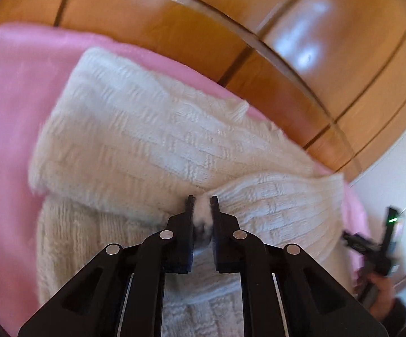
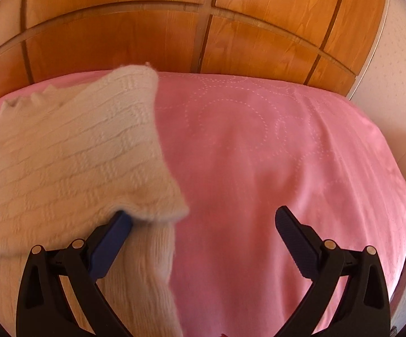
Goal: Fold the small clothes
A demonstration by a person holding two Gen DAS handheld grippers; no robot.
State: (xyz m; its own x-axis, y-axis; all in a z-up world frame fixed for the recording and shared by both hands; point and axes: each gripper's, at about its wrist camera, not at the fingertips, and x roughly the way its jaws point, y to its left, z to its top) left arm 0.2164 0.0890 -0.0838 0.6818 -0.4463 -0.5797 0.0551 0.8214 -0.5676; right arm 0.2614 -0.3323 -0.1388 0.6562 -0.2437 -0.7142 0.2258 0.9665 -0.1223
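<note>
A cream knitted sweater (image 1: 152, 140) lies on a pink bedspread (image 1: 9, 112), partly folded over itself. My left gripper (image 1: 202, 205) is shut on a pinch of the sweater's folded edge. In the right wrist view the sweater (image 2: 62, 151) fills the left half, its folded corner draped over my right gripper's left finger (image 2: 113, 241). My right gripper (image 2: 203, 219) is open and holds nothing, over the pink bedspread (image 2: 273, 154). The right gripper also shows in the left wrist view (image 1: 377, 247) at the far right, held by a hand.
A glossy wooden headboard (image 2: 175, 36) runs along the far side of the bed. A white wall (image 2: 405, 56) stands at the right. The bedspread's right half carries dotted circle stitching.
</note>
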